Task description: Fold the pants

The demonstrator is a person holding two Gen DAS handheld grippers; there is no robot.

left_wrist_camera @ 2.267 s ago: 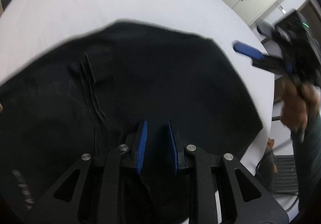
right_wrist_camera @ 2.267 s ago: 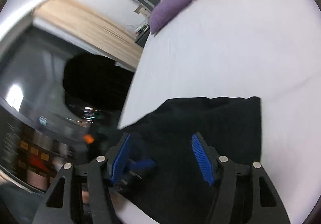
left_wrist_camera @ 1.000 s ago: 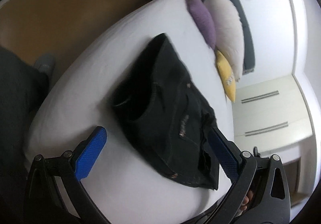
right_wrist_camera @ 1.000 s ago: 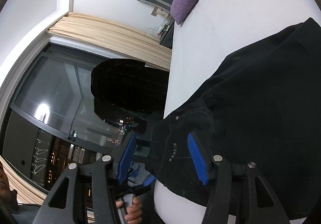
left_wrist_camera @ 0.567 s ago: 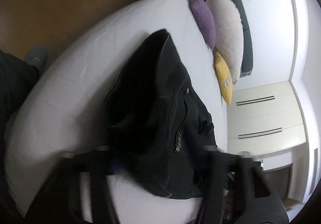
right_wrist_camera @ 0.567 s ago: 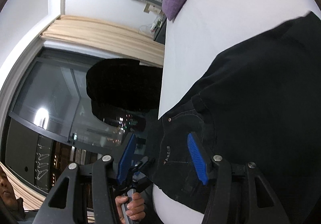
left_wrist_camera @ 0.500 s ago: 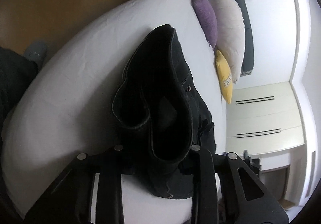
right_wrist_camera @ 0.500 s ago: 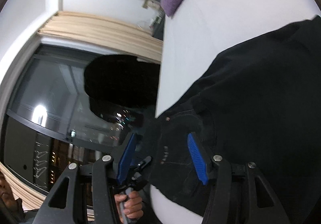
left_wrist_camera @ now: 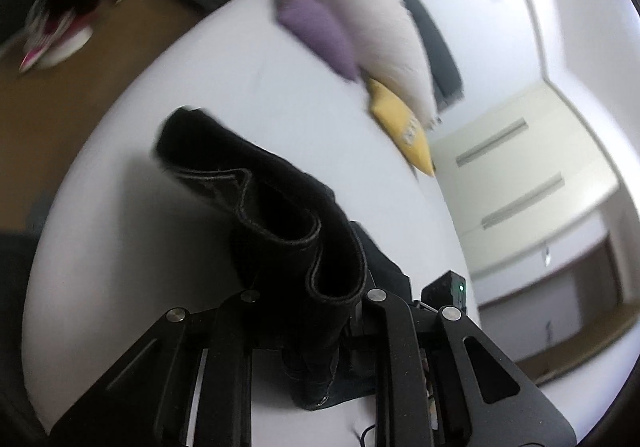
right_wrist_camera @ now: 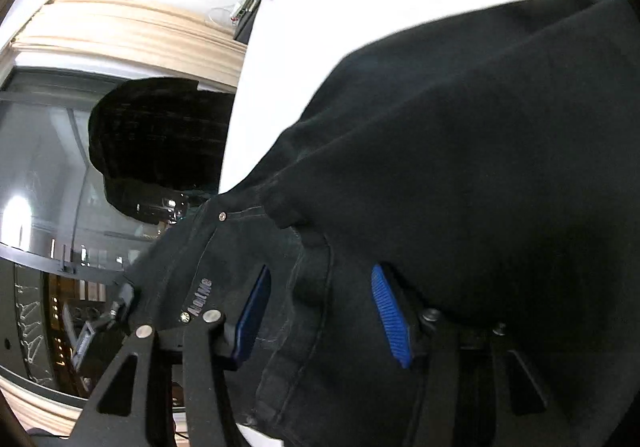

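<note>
Pants of black denim lie in a partly folded heap near the edge of the white bed, one end of them raised off the sheet. The bed carries three pillows at its far end: a pale one, a purple one and a yellow one, all well apart from the garment.

The step in hand looks like the start of another fold, the hem end gathered up to be carried over the rest. In the left wrist view the left claw is closing on a bunched roll of hem, its jaws drawn in tight against the cloth, which loops upward from between them. In the right wrist view the right claw stands apart over the waistband region, blue pads either side of a seam with denim between them, not visibly pinching it.

Next, by my reading, the right claw needs a hold on its own edge or must pin the waist flat. Then the left can lay its end down squarely, edges matched, without dragging the lower layers.
</note>
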